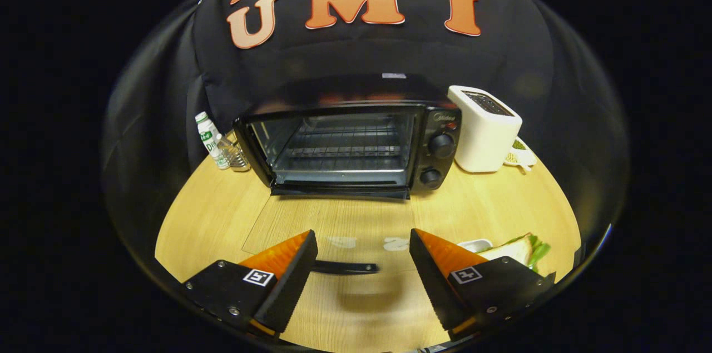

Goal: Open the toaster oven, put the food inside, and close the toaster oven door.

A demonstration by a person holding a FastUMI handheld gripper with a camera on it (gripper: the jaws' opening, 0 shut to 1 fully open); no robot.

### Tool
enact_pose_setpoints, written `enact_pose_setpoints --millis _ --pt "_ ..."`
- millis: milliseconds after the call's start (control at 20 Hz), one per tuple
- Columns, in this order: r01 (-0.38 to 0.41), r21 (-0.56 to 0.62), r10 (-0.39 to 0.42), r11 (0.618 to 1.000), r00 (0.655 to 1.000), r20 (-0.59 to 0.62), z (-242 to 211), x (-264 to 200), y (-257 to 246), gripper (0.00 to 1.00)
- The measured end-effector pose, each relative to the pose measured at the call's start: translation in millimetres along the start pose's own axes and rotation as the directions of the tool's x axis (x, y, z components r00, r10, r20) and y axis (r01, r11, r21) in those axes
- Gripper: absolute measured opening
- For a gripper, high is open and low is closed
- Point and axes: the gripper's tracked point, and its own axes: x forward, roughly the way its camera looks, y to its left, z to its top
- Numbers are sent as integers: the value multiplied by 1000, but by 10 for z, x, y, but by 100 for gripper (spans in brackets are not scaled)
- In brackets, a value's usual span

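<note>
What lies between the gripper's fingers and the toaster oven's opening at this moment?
In the gripper view, the oven's glass door lies folded down flat over the wooden table, its black handle between the open gripper fingers. Toaster oven stands beyond.

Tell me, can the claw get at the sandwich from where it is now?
Probably yes. The claw is open and holds nothing. The sandwich lies on the table just beside its right finger, with nothing between them. The toaster oven already stands open beyond the fingers.

Fisheye view riding on the gripper [364,255], looking forward and slightly down over spread fingers, wooden table [211,214] close below, open toaster oven [347,144] facing it, near ahead
</note>
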Motion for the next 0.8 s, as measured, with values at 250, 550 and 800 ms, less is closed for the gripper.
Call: enact_pose_setpoints --millis 250,550,800 --pt "30 -67 -30 997 1000 4 316 -192 -815 99" --pt "16 -76 -27 997 989 -148 95 -274 -1672 99" --pt "-92 6 90 996 954 -285 -220 -292 -1932 99"
